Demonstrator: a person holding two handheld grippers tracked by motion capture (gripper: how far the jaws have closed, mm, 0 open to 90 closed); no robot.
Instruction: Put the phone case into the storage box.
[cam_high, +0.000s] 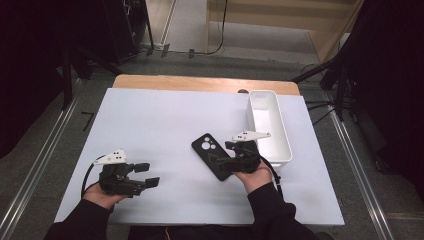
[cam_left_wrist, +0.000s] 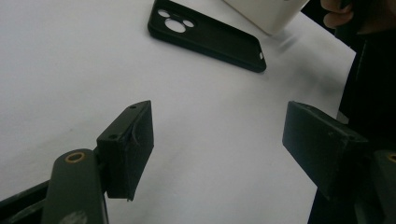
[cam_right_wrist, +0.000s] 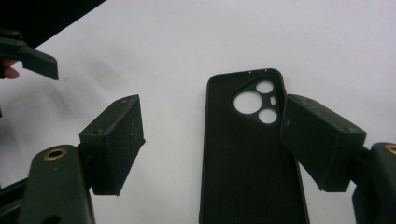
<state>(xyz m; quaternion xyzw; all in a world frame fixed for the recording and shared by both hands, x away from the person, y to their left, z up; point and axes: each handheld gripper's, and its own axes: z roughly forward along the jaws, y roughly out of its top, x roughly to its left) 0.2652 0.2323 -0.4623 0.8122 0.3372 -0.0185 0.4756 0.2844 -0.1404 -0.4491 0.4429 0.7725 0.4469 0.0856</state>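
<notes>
A black phone case (cam_high: 206, 146) lies flat on the white table (cam_high: 160, 115), inside up, camera cut-outs toward the far end. My right gripper (cam_high: 224, 156) hovers over its near end. In the right gripper view the case (cam_right_wrist: 243, 158) sits between the jaws of the right gripper (cam_right_wrist: 210, 112): the right pad overlaps the case's edge by the cut-outs, while the left pad stands well clear of it, so nothing is clamped. My left gripper (cam_high: 149, 174) rests at the near left with its jaws wide apart over bare table (cam_left_wrist: 219, 116). The case (cam_left_wrist: 205, 35) lies beyond it.
A white oblong bin (cam_high: 287, 135) stands at the right side of the table, just past the right hand; its corner (cam_left_wrist: 261, 11) appears in the left gripper view. A wooden edge (cam_high: 200, 82) runs along the far side. Dark stands flank the table.
</notes>
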